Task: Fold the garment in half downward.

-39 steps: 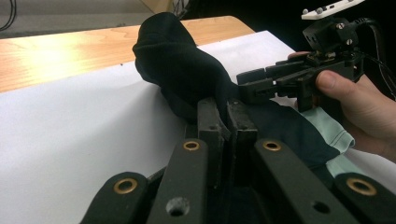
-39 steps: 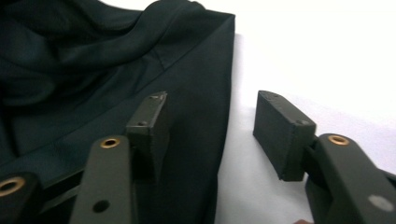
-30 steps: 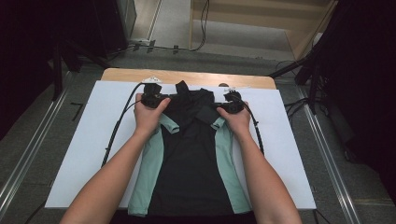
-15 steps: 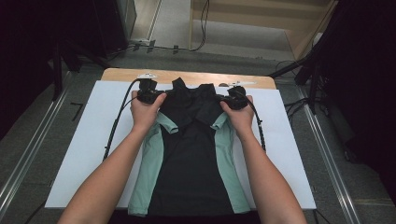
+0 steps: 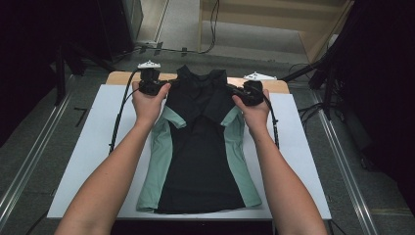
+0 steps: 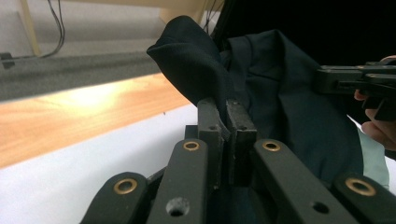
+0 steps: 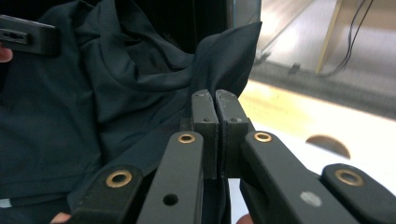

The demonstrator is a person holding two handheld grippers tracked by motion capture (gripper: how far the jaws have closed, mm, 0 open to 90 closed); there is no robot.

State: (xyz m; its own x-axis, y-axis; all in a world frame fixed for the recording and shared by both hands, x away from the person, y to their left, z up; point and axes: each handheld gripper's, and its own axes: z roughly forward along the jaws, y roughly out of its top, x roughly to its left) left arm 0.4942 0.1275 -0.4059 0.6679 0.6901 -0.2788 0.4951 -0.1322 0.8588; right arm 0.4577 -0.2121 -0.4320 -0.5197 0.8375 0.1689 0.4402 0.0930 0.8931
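White mat (image 5: 88, 147) below; both grippers (image 5: 155, 87) (image 5: 247, 93) pinch the shirt (image 5: 200, 147) shut between fingers; best lifted evenly, fabric taut.

The garment (image 5: 200, 161) lies down the middle of the sheet (image 5: 88, 161), its hem at the near edge and its top end lifted off the surface toward the far edge. The left gripper (image 5: 164, 88) is at the garment's far left corner and the right gripper (image 5: 235, 92) at its far right corner, each clamped on a fold of cloth, with the collar standing between them. Behind the sheet's far edge the wooden tabletop (image 5: 120, 77) shows as a strip, and beyond that lies the floor (image 5: 181, 29).
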